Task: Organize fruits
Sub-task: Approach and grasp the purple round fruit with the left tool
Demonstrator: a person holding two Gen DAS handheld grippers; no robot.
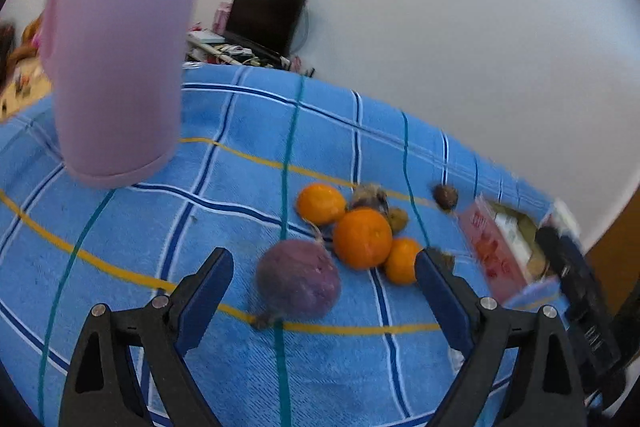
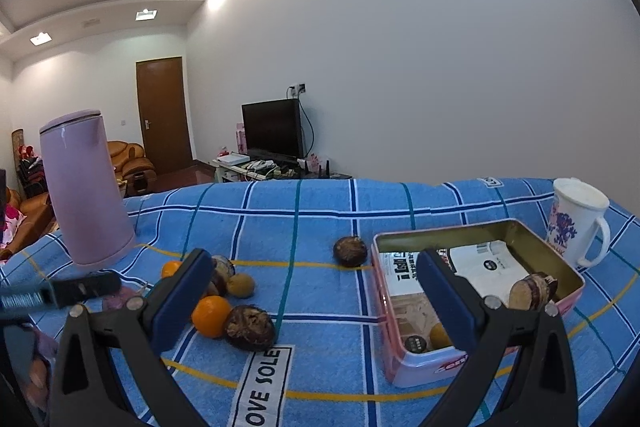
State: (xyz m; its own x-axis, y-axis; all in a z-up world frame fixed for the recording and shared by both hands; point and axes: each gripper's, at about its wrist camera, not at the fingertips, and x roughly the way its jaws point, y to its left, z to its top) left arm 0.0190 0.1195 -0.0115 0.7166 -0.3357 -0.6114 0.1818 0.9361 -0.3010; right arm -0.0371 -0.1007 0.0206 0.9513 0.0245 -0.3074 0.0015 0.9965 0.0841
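Left claw (image 1: pixel 324 265) stands wide apart, empty, over a purple fruit (image 1: pixel 298 279) on the blue-checked bench (image 1: pixel 224 227); beside it lie three oranges (image 1: pixel 362 238) and brown fruits. Right claw (image 2: pixel 316 283) is likewise apart and empty, before the pink tin (image 2: pixel 420 367). Only a couple of fruits sit inside; most, I judge, remain to be moved.

Ceiling lights are flooding a bright room, flaring off the white wall.

Motion blur is smearing the left wrist view, softening the purple kettle (image 1: pixel 116 43) and oranges (image 1: pixel 362 238); the right wrist view is staying sharp. Fisheye distortion is bending both pictures, with dark corners closing in at the edges.
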